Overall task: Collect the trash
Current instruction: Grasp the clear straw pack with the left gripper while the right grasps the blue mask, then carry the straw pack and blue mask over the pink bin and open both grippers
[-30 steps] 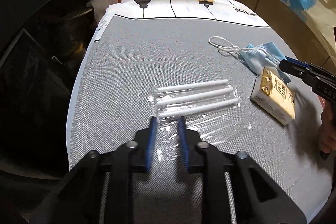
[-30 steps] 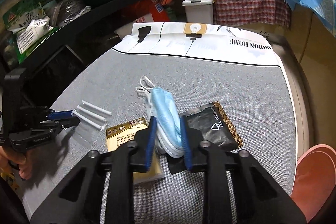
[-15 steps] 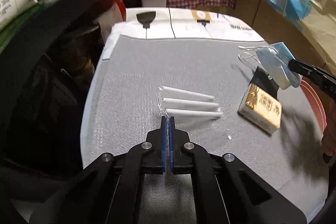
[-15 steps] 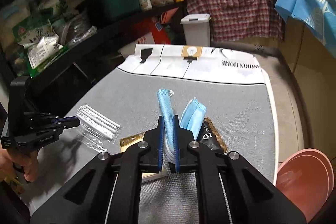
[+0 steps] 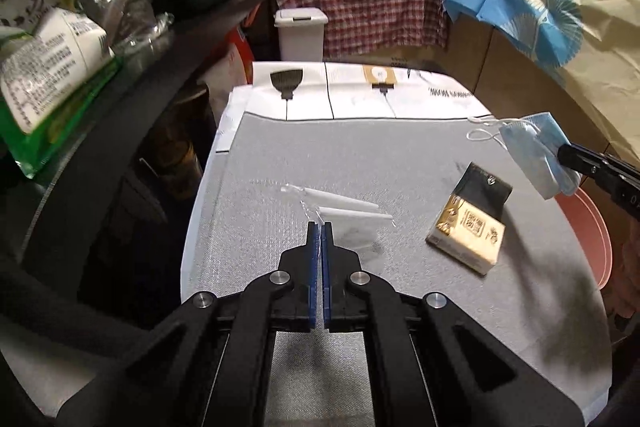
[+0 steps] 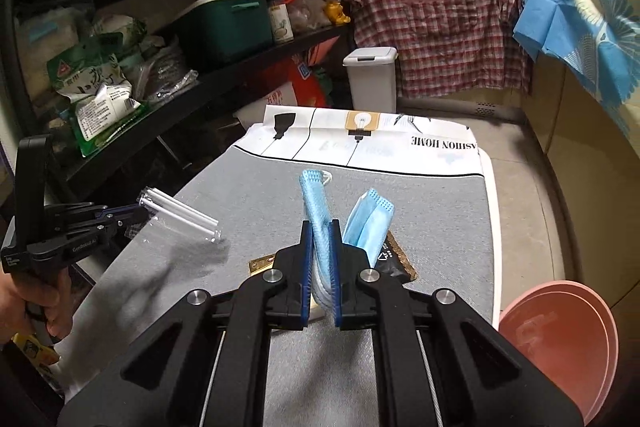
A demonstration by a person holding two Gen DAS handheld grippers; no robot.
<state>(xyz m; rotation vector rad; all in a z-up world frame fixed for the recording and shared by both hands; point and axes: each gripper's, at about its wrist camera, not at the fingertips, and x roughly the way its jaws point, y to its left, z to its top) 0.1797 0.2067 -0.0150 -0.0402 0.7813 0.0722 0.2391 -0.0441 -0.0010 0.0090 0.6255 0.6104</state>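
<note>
Clear wrapper (image 5: 352, 223) (straws inside) pinched by left gripper (image 5: 320, 227); right gripper (image 6: 320, 227) clamps face mask (image 6: 316, 203).

Blue mask (image 6: 320, 211) pinched; straw packet (image 5: 344, 213) lifted

text: "ASHION HOME" | on: white printed cloth (image 6: 440, 147) at table's far end | orientation: upside down
</note>
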